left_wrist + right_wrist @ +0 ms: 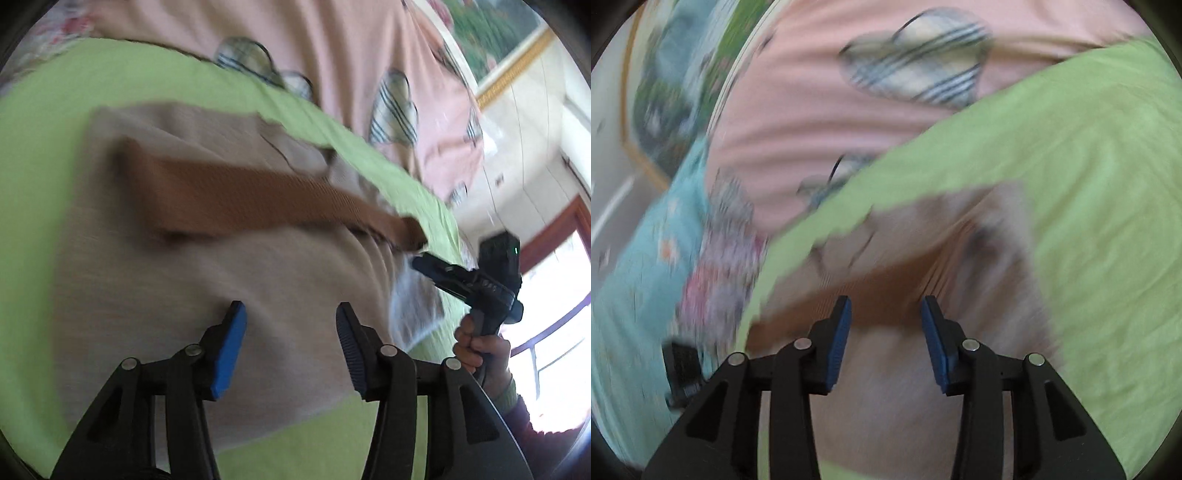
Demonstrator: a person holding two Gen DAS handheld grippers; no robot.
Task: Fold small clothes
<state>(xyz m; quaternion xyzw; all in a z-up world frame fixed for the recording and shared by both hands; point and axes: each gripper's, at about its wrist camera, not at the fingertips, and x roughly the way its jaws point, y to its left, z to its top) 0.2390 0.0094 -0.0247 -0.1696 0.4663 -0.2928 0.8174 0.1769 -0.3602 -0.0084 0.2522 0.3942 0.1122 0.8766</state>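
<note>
Closest in the left wrist view, the left gripper [290, 314] stands wide apart with nothing between its blue pads, hanging just over the near part of a beige garment [229, 295]. That garment lies spread on a green sheet [44, 155], with a brown ribbed band [236, 199] running across its middle. At the band's right end the right gripper [424, 263] shows as a black tool in a hand [480, 350], its tip at the cloth; this view does not show how wide it stands. In the right wrist view the right gripper [885, 306] is parted with an empty gap, poised right above the brown band [879, 295] on the blurred garment [886, 387], which rests on the green sheet [1089, 184]. Beyond the sheet lies a pink blanket [332, 48] with plaid patches, and farther right a framed picture [491, 33] on the wall and a bright window [554, 314].
</note>
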